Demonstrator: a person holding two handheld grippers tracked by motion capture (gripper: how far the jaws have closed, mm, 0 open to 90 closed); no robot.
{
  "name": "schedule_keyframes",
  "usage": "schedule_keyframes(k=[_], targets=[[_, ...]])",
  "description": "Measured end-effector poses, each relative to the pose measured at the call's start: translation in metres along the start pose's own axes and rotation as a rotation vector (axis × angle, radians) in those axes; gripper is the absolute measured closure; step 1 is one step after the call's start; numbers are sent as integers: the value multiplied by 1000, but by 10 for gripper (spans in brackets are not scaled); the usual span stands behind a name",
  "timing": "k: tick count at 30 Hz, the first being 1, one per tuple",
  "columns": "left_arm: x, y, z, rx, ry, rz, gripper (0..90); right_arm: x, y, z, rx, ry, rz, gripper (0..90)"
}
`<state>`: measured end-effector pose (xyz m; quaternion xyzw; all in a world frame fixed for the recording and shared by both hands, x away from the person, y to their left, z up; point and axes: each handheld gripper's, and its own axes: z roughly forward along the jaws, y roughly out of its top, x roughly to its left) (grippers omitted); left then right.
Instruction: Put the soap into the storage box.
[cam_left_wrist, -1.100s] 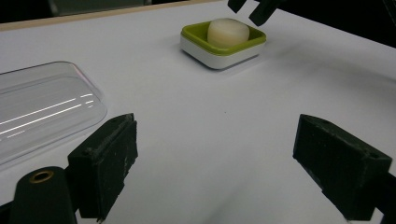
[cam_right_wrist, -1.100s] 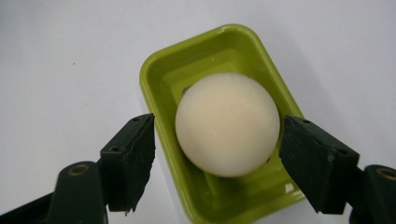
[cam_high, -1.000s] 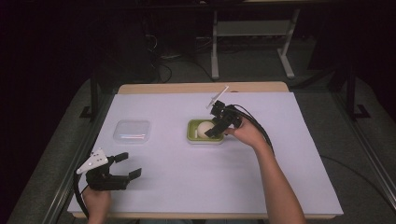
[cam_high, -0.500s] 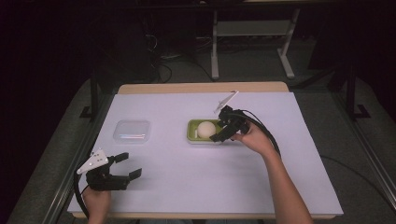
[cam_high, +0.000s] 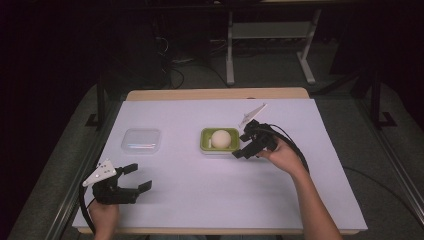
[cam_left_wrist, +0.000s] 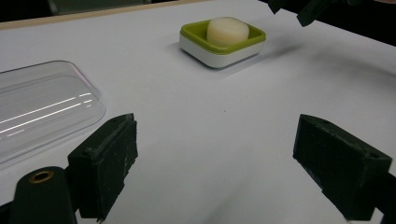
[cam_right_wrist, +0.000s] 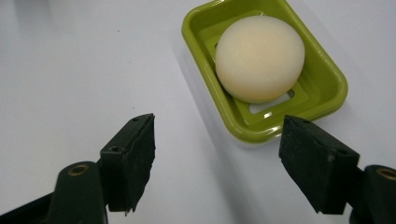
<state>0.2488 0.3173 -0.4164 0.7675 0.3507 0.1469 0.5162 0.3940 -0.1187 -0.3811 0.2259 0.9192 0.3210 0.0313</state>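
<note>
Your right gripper has its jaws spread wide with nothing between them. The round cream soap bar sits in the green rectangular plastic dish at the upper right of the frame, beyond the fingertips (the dish corner is nearest your right-hand pad). Your left gripper, lower left of the high view, also gapes wide, beside the clear plastic lid.
</note>
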Motion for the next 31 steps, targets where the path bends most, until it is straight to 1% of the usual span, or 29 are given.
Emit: schedule_keyframes(k=[4, 5, 6, 7, 8, 9, 10, 11, 12, 13, 14, 15, 16, 17, 18, 19, 20, 23, 25, 26, 28, 30, 31], targets=[[0, 0, 0, 2, 2, 3, 132, 5, -5, -4, 3, 6, -4, 256], [0, 0, 0, 2, 2, 2, 132, 8, -6, -6, -1, 0, -5, 257], [0, 0, 0, 4, 1, 4, 132, 10, -8, -7, -6, 2, -12, 257], [0, 0, -1, 8, 1, 7, 132, 12, -9, -8, -8, 5, -9, 257], [0, 0, 0, 4, 1, 8, 132, 15, -11, -10, -9, 2, -7, 257], [0, 0, 0, 5, 2, 11, 132, 16, -13, -11, -12, -2, -16, 257], [0, 0, 0, 4, 1, 12, 132, 18, -15, -12, -6, 1, -14, 257], [0, 0, 0, 4, 1, 12, 132, 21, -18, -13, -13, -4, -18, 257], [0, 0, 0, 2, 0, 1, 132, 24, -20, -15, -18, 2, -1, 257], [-1, 0, 0, 1, 0, -2, 132, 27, -22, -17, -22, 3, 5, 257], [-1, 0, 0, 1, -1, 1, 132, 28, -25, -19, -22, -4, 3, 257], [-1, 0, 0, 1, -1, 2, 132, 31, -28, -20, -23, -3, 14, 257], [-1, 0, 0, 0, -1, 2, 132, 32, -32, -21, -26, -2, 3, 257], [-1, 0, 0, 2, -1, 3, 132, 35, -36, -24, -24, -7, 5, 257], [-1, 0, 0, 3, -2, 5, 132, 36, -39, -24, -31, -12, -7, 257], [-1, 0, 1, 5, -2, 6, 132, 39, -42, -26, -34, -10, 4, 257], [-1, 0, 1, 5, -1, 4, 132, 41, -46, -28, -36, -14, 1, 257], [-1, 0, 1, 8, -1, 10, 132, 49, -59, -33, -45, -13, 25, 257], [-1, 0, 1, 8, -2, 8, 132, 56, -72, -33, -50, -15, 25, 253], [-1, 0, 1, 6, -2, 6, 132, 60, -78, -33, -49, -17, 36, 251], [-1, 0, 2, 8, -2, 4, 132, 68, -92, -32, -54, -33, 44, 250], [-2, 0, 3, 9, -4, 2, 132, 74, -104, -32, -80, -62, 51, 250], [-2, 0, 3, 9, -5, 4, 132, 77, -110, -31, -95, -64, 60, 253]])
